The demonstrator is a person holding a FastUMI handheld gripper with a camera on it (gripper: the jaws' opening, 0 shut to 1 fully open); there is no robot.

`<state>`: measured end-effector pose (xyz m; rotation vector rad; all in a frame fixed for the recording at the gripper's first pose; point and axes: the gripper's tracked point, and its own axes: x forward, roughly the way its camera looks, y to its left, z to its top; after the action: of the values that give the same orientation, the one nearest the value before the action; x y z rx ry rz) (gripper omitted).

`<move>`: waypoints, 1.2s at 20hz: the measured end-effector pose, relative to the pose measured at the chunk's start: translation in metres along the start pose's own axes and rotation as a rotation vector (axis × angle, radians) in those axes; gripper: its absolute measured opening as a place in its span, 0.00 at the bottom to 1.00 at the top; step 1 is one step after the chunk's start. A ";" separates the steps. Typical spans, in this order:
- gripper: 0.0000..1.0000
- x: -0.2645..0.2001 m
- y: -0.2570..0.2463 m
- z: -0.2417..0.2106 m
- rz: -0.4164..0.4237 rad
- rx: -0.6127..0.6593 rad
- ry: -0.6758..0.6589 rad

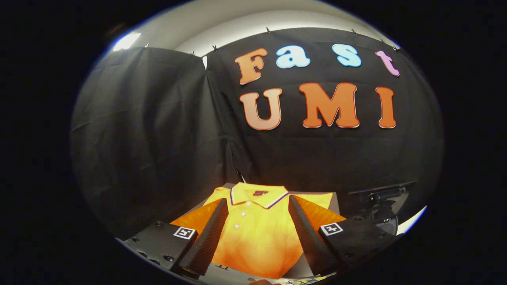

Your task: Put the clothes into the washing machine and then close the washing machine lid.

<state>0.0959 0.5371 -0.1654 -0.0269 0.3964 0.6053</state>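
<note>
Item under handling: one yellow polo shirt [257, 233] with a striped collar and a buttoned placket. It lies flat and face-up on a pale desk [336, 198], collar towards the booth wall, hem towards the camera. The shirt appears folded or smoothed, not bunched.

Gripper [258, 204]: the jaws stand wide apart, one finger over each side of the shirt, the placket showing in the gap between them. Nothing is clamped. Whether the fingertips touch the cloth or hover above it cannot be told from this view.

Beyond the shirt's right shoulder, a dark hinged part with a round rim below it [382, 209] is taken to be the washing machine with its lid raised; identification is uncertain. The task is judged to be at its first step, with the shirt not yet picked up.

Risks noted:
- Flat cloth offers no fold to bite. Closing from this wide stance may slide the fingers over the fabric and catch nothing, or a single layer only.
- A grip on one layer would let the shirt unfold and trail when lifted, snagging on the desk edge or the machine's rim.
- A trailing sleeve or hem left over the rim would stop the lid from seating.
- The buttons along the placket could deflect a finger closing on the centre line.
</note>
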 end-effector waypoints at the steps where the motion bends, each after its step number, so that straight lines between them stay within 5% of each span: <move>1: 0.99 0.006 0.008 -0.013 0.002 0.009 0.032; 13: 0.99 0.064 0.022 -0.095 -0.087 -0.027 0.252; 24: 0.96 0.064 0.025 -0.102 -0.010 -0.063 0.239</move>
<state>0.0941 0.5788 -0.2813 -0.1625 0.6085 0.6069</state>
